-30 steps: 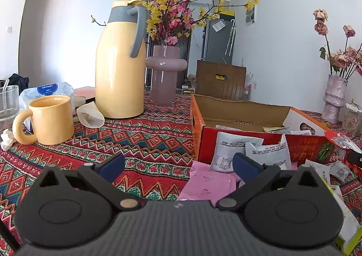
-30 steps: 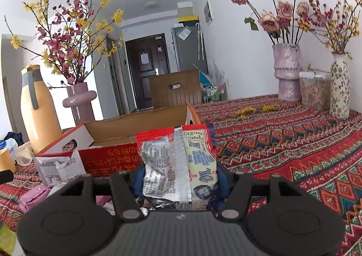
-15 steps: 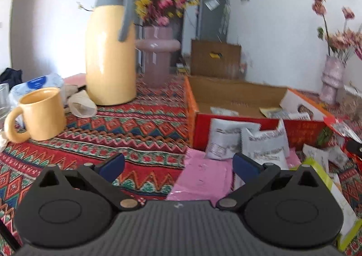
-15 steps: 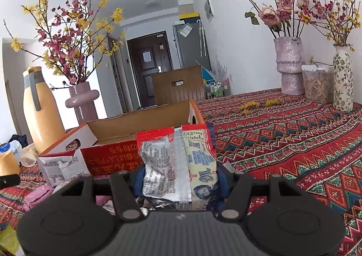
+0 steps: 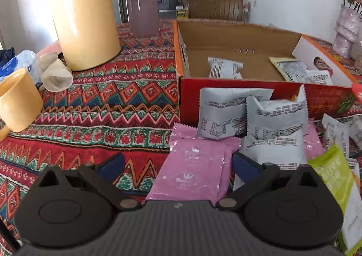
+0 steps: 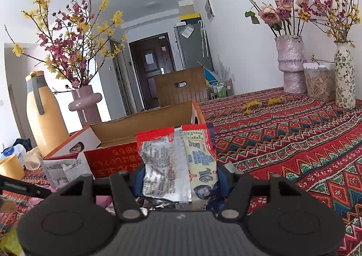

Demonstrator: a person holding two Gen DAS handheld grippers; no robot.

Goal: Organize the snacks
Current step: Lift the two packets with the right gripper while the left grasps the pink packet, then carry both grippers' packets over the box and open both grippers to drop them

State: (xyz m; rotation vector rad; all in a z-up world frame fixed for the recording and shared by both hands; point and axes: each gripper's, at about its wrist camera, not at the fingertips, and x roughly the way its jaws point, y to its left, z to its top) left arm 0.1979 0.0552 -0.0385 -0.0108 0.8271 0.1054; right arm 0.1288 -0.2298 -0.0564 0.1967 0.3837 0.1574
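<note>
An open red and orange cardboard box [image 5: 183,56] stands on the patterned tablecloth and holds a few snack packets [image 5: 222,66]. Grey packets [image 5: 221,113] and a pink packet [image 5: 194,174] lie in front of it. My left gripper [image 5: 178,164] is open and empty, low over the pink packet, which lies between its fingers. My right gripper [image 6: 179,179] is shut on a red and silver snack packet [image 6: 174,163] and holds it upright in front of the box [image 6: 126,126].
A yellow thermos [image 5: 83,13], a pink vase [image 5: 141,0] and a yellow mug [image 5: 17,99] stand left of the box. A lime green packet [image 5: 337,179] lies at the right. Vases with flowers [image 6: 290,63] and a jar [image 6: 320,81] stand at the far right.
My left gripper has tilted down and moved forward towards the pink and grey packets, still open. My right gripper has barely moved and keeps hold of its packet.
</note>
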